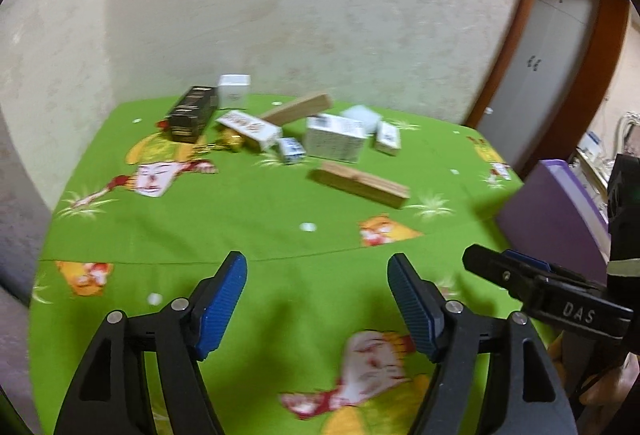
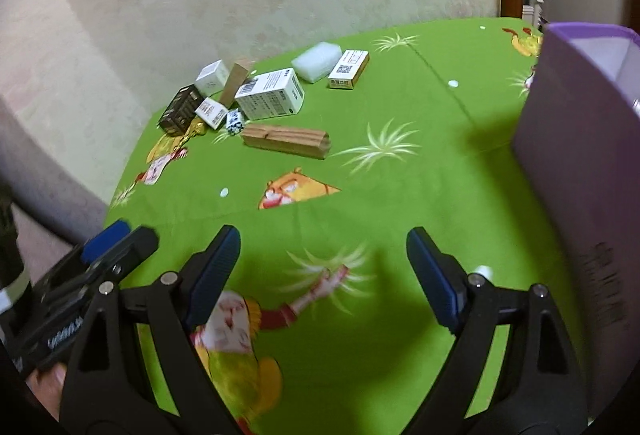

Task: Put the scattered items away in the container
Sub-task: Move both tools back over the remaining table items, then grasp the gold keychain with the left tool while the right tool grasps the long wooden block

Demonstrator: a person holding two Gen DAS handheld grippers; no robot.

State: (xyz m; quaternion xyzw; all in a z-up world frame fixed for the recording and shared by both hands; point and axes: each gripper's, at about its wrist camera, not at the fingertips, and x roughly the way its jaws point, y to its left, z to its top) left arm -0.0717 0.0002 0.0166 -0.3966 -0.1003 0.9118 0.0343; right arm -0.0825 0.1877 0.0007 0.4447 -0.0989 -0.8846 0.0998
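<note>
Both sets of jaws stand wide apart with nothing between them: the left gripper (image 1: pixel 317 277) and the right gripper (image 2: pixel 323 251) each hang over bare green tablecloth (image 2: pixel 400 195) (cartoon figures printed on it). From the right wrist view, the scattered items cluster at about 11 o'clock: a long wooden block (image 2: pixel 286 141) nearest, a large white box (image 2: pixel 271 95) just behind it, a black box (image 2: pixel 180 111) at the cluster's left end, a small yellow-edged box (image 2: pixel 349 69) and a white foam pad (image 2: pixel 316 61) at its right. The purple container (image 2: pixel 580 163) stands at 3 o'clock, well apart from the cluster.
</note>
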